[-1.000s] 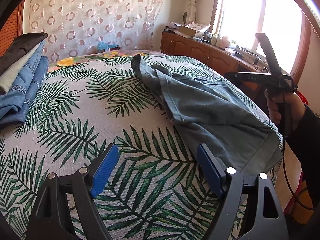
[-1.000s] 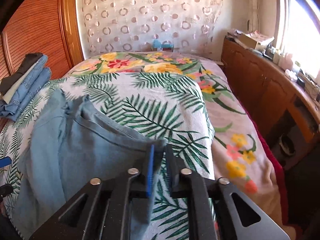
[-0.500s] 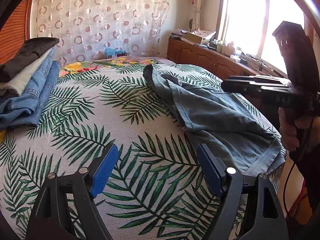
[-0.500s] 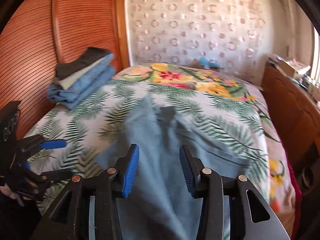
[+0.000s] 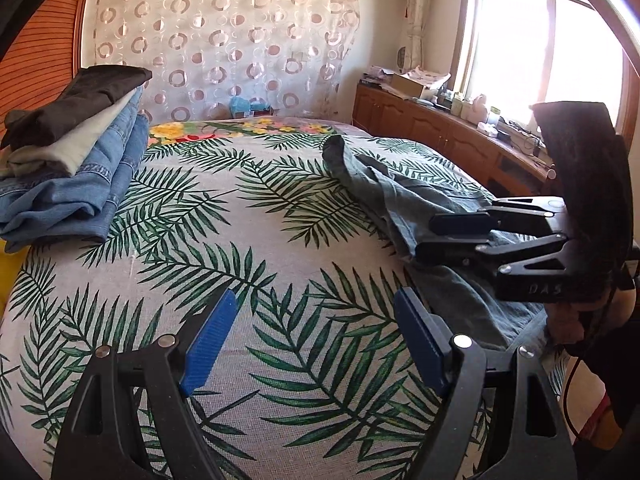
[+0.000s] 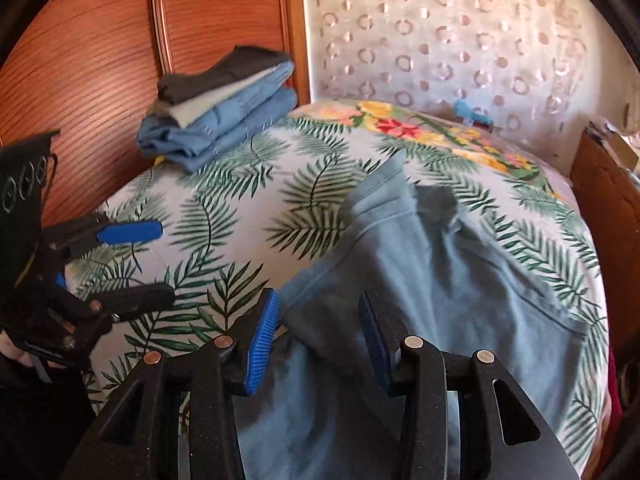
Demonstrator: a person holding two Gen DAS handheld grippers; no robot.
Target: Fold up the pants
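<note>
Pants (image 6: 432,280) run under the frame edge; left gripper (image 5: 316,344) and right gripper (image 6: 320,332) fingers spread.

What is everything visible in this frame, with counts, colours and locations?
Grey-blue cotton pants: one, unfolded, lying crumpled on the bed's right side.
Stack of folded clothes: one pile, blue denim below, beige and black on top, at the bed's left edge by the wall.
Palm-leaf print bedspread: one, white with green fronds, floral band at the far end.
Circle-patterned sheer curtain: one, pale, behind the bed.
Wooden sideboard: one, brown, cluttered, under the window.
Ribbed wooden panel: orange-brown, beside the stack.
Left gripper: black with blue pads, open, above bare bedspread.
Right gripper: black with blue pads, open, over the pants' edge.
</note>
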